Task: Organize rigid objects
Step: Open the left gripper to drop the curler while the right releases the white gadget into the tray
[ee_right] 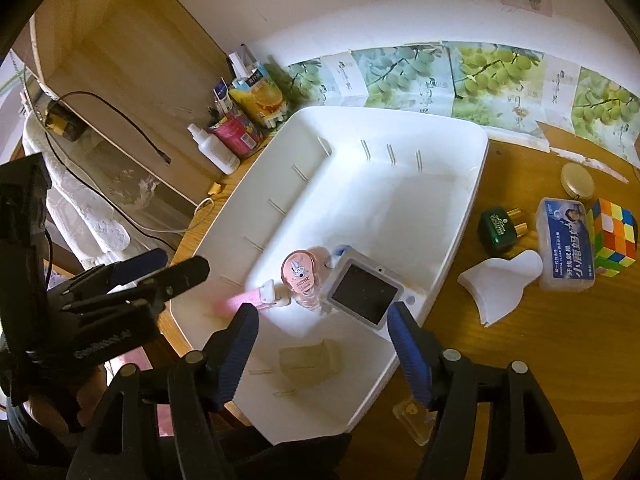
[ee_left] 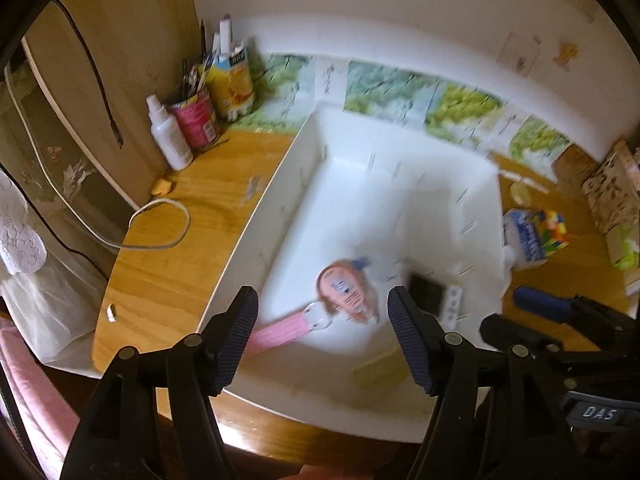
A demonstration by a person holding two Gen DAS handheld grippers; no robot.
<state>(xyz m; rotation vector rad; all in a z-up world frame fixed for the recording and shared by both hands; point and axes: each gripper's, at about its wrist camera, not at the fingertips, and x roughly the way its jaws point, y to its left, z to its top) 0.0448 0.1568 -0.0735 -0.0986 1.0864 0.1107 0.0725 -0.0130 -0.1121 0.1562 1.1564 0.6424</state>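
Note:
A white bin (ee_right: 452, 216) lies on the wooden desk (ee_right: 532, 356). In it are a pink round item (ee_right: 299, 271), a pink strap (ee_right: 244, 301), a grey device with a dark screen (ee_right: 366, 292) and a tan block (ee_right: 310, 362). My right gripper (ee_right: 322, 354) is open and empty above the bin's near end. My left gripper (ee_left: 322, 330) is open and empty over the same bin (ee_left: 460, 184), above the pink item (ee_left: 346, 292); it also shows at the left of the right wrist view (ee_right: 158, 270).
Right of the bin lie a green plug (ee_right: 498, 228), a white card piece (ee_right: 500, 284), a floss box (ee_right: 565, 244), a colour cube (ee_right: 616, 236) and a gold lid (ee_right: 578, 182). A white bottle (ee_right: 214, 148), a cup of pens and a carton stand at the back left. A clear piece (ee_right: 414, 416) lies by the bin's near corner.

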